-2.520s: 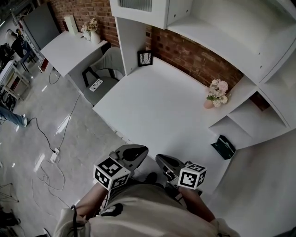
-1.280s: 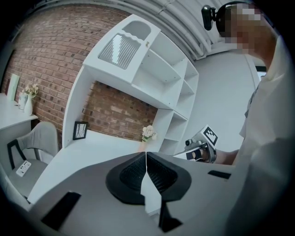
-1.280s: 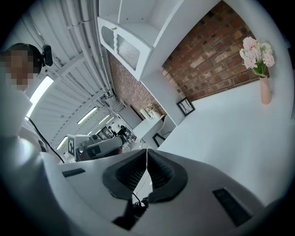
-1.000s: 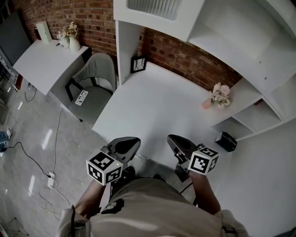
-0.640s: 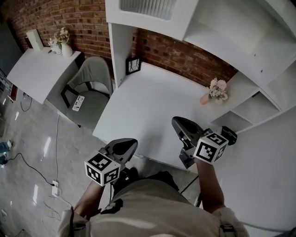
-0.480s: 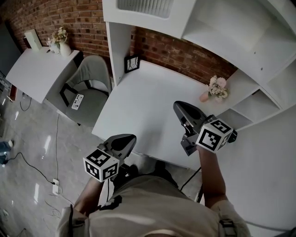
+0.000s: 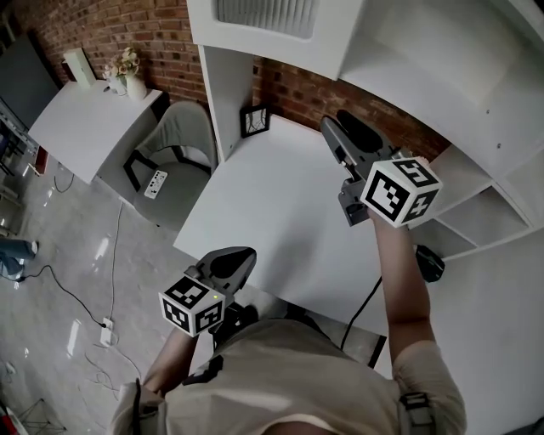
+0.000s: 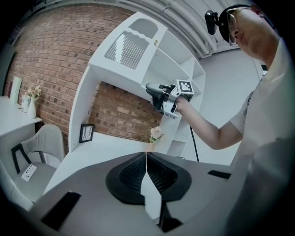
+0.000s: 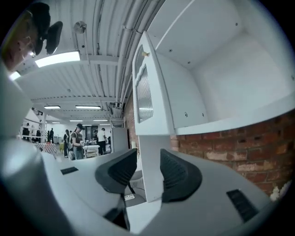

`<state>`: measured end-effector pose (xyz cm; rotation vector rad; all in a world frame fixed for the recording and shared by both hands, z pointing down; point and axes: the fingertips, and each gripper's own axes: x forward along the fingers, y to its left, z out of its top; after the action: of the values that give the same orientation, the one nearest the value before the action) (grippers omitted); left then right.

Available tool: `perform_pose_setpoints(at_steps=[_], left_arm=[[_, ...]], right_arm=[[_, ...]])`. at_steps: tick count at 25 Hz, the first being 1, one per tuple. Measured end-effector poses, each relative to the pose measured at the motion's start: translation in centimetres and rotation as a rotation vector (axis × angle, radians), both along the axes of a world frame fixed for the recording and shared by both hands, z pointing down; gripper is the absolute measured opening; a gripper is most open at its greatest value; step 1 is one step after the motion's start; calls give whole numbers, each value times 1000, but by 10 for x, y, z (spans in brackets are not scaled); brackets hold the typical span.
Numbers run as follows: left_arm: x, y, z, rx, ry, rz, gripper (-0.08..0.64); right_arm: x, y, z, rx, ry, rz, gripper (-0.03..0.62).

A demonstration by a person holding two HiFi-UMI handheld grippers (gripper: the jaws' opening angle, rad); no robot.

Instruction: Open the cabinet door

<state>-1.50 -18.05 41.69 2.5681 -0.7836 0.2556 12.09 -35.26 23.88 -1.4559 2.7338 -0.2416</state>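
Close in, the left claw [image 7: 231,262] waits low at the counter [image 7: 280,195] edge, pressed together and empty, likely kept clear. Higher up, the right claw [image 7: 344,132] has just been opening its jaws, with nothing between them. It is aimed at the shut cabinet door [image 7: 272,17], top left of the shelving [image 7: 442,76], probably to grip it.

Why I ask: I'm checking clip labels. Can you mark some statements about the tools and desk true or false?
The left tool is shut. True.
The right tool grips the cabinet door. False: its jaws have just been opening and clasp nothing.
A picture frame stands on the desk. True.
The chair is right of the desk. False: it sits at the desk's left in the head view.
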Motion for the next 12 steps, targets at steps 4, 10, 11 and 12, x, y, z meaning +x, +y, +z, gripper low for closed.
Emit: perform_pose_setpoints(at_steps=[4,10,11,12], left_arm=[[3,-7,1,-4,-11,-28,20],[0,-14,0,-3,-15,-61,20],[0,-15,0,-2,-16,-65,20],[-1,-16,0,-2,-17,-69,20]], right_arm=[[0,-24,-12,28,25,2,169],[3,-43,-23,63,61,25,201],[4,-46,-25,70,71,30,201],[4,-49,-28,76,80,34,201]])
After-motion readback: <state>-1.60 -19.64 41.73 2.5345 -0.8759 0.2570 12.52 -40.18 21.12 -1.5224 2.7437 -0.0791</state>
